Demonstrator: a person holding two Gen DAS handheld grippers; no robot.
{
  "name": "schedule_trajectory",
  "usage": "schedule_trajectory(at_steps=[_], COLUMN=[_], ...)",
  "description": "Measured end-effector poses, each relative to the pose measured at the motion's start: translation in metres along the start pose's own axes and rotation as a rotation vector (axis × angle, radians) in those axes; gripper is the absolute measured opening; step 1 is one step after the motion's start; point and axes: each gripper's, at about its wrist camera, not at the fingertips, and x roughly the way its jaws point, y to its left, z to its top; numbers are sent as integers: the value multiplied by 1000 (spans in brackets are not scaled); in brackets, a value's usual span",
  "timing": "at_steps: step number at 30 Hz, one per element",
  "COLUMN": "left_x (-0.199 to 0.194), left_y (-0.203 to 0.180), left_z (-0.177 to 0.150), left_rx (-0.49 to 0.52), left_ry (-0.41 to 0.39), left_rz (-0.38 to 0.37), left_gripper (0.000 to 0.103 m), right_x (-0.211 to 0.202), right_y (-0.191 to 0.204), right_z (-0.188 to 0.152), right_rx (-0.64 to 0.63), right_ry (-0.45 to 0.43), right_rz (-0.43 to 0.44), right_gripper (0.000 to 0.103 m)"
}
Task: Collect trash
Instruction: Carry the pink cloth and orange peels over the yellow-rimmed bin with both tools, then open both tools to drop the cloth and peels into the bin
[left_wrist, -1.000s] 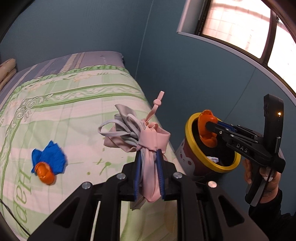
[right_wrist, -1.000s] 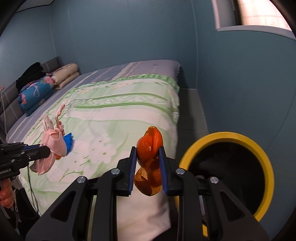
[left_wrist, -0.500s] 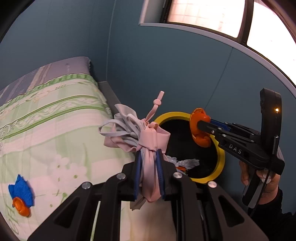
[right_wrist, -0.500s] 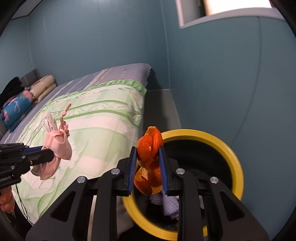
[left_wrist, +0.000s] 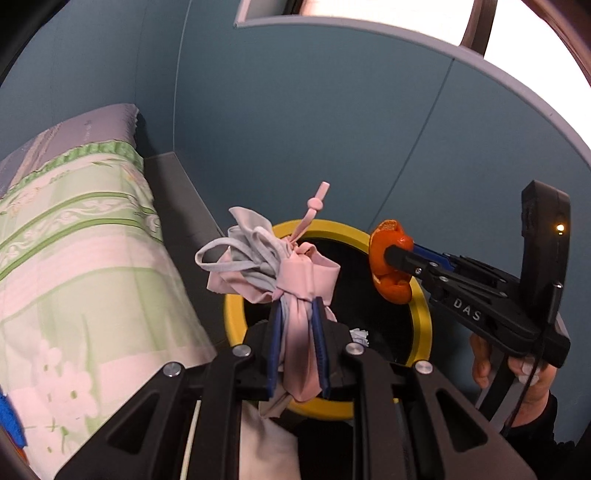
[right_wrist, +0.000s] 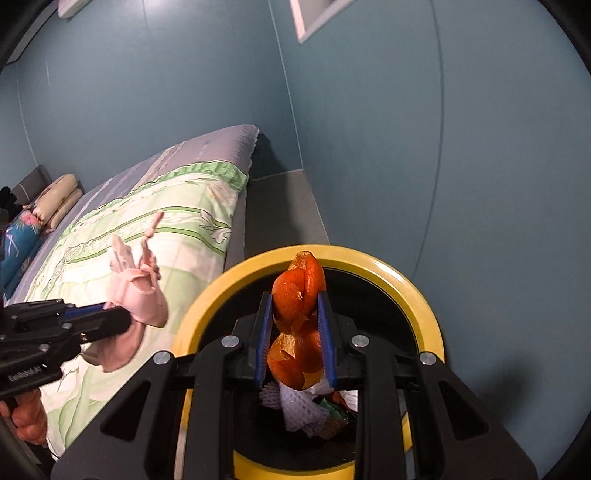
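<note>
Mask bundle: soft matt cloth, pink and grey, thin elastic loops. Orange peel: glossy, pitted skin, ragged torn edges. Bin: smooth yellow plastic rim, slight sheen, dark inside. Foam fruit net in bin: white, mesh texture. Left gripper and right gripper: matt black plastic, ribbed blue pads, shiny metal screws. Bedspread: printed green cloth, matt. Wall: smooth matt blue.

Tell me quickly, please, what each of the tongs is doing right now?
Left tongs: closed on the pink and grey face masks, beside the yellow-rimmed bin.
Right tongs: closed on the orange peel, over the bin's opening.
</note>
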Motion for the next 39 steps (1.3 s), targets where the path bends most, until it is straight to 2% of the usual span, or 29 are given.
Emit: schedule_trajectory(at_steps=[7,11,21,23,24,26,28,39], left_x=[46,64,75,71,70,65,61,29], left_y=[-12,-13,-12,-12,-11,-9,-5,30], left_z=[0,-4,-2,-2,-2,-3,-3,-2], left_rx=[-34,-48,-55,-52,-56,-72,-91,-130], left_ry=[78,113,127,116,113,107,91,31], left_rz=[-57,-63,-66,-54,-52,-49,-39,42], left_gripper=[15,16,16,18,23,35,53,58], right_x=[14,25,25,25,24,22,21,9], right_y=[-15,-28,-31,-34,-35,-40,-42,-34], right_z=[-7,-11,-9,-7,-7,-6,-4,-2], right_rx=[30,70,85,92,98,114,126,127], right_ry=[20,47,44,43,44,37,32,11], right_rz=[-36,-40,-44,-46,-49,-59,-63,-53], right_gripper=[23,23,27,28,29,31,42,49])
